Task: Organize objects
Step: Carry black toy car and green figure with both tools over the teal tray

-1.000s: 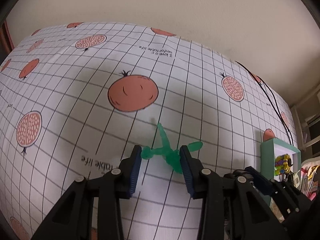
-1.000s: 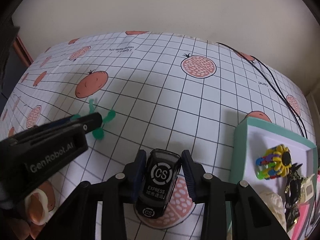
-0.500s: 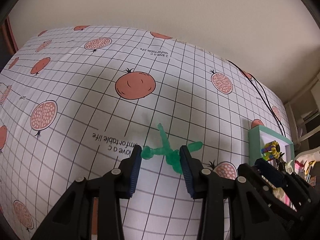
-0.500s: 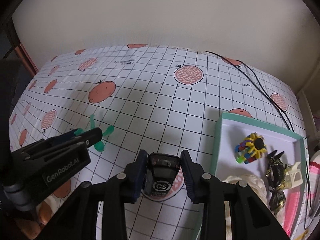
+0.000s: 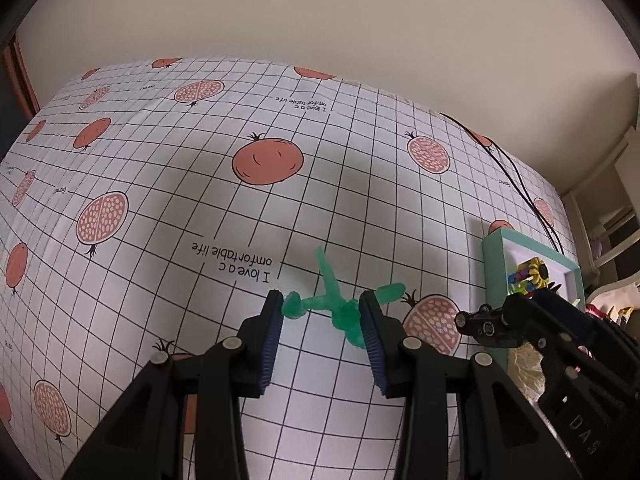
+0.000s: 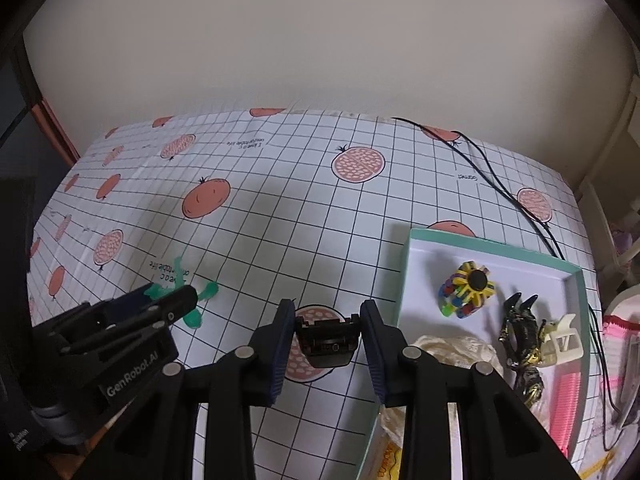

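Green toy (image 5: 334, 304) in left claw (image 5: 322, 320), black car (image 6: 328, 340) in right claw (image 6: 328, 338).

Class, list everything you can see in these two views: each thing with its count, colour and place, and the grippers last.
Translucent green plastic figure: one, green, between left gripper's pads.
Black toy car: one, black, clamped in right gripper.
Shallow teal-rimmed tray: one, teal and white, right side.
Multicoloured gear toy: one, yellow-topped, in tray.
Hair claws: black-gold, cream, in tray.
Gridded pomegranate tablecloth: one, white.
Black cable: far right.
Left gripper, right gripper: black, blue pads.
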`<state>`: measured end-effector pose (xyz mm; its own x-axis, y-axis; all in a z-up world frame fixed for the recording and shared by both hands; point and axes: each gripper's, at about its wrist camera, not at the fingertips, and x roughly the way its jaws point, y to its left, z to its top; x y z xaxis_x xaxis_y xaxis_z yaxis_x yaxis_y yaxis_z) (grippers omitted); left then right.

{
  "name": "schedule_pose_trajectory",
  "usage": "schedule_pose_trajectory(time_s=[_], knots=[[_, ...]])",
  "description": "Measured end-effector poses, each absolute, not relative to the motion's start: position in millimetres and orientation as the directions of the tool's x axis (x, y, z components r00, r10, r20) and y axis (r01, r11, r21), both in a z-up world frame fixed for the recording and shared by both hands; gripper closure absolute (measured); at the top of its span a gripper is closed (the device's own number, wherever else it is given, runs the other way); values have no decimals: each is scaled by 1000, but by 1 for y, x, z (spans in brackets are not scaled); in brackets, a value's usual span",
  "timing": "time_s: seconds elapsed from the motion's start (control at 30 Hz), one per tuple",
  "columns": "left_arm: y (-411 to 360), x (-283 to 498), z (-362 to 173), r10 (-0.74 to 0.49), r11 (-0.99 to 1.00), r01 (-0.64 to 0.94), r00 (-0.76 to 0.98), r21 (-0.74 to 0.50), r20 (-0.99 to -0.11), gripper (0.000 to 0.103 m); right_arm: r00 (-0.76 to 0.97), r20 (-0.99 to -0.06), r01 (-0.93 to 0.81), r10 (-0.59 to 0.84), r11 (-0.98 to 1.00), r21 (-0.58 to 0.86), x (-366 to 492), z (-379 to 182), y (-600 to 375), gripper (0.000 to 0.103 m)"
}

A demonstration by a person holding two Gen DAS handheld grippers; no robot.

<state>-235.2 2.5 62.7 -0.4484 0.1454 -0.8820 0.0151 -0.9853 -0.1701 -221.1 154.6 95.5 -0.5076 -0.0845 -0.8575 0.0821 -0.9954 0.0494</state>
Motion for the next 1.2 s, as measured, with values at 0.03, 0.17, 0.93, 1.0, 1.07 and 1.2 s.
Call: schedule_pose_trajectory(time_s=[0.03,0.17,0.93,1.0,1.07,1.2], knots=[[3,-234,64,145,-985,15,-451,-170,-881,63,-509,-856,82,-86,-995,52,-221,97,156,67],[7,-230,70,147,-986,6,-463,-168,-874,63,-521,-849,78,-89,-995,57,-219,105,162,67],[87,-195,116,269,-963,-140,-535,-230,-801,63,-617,-787,-8,-33,-999,47,-186,161,237,67],[94,-194,118,280,-960,-156,-537,-232,-796,63,-618,-786,-25,-24,-998,50,-184,162,247,67],[101,-191,119,287,-958,-170,-538,-232,-792,63,-620,-785,-45,-15,-997,55,-182,163,261,67],[112,-189,120,301,-953,-186,-536,-238,-788,63,-621,-784,-81,6,-995,56,-178,163,283,67]])
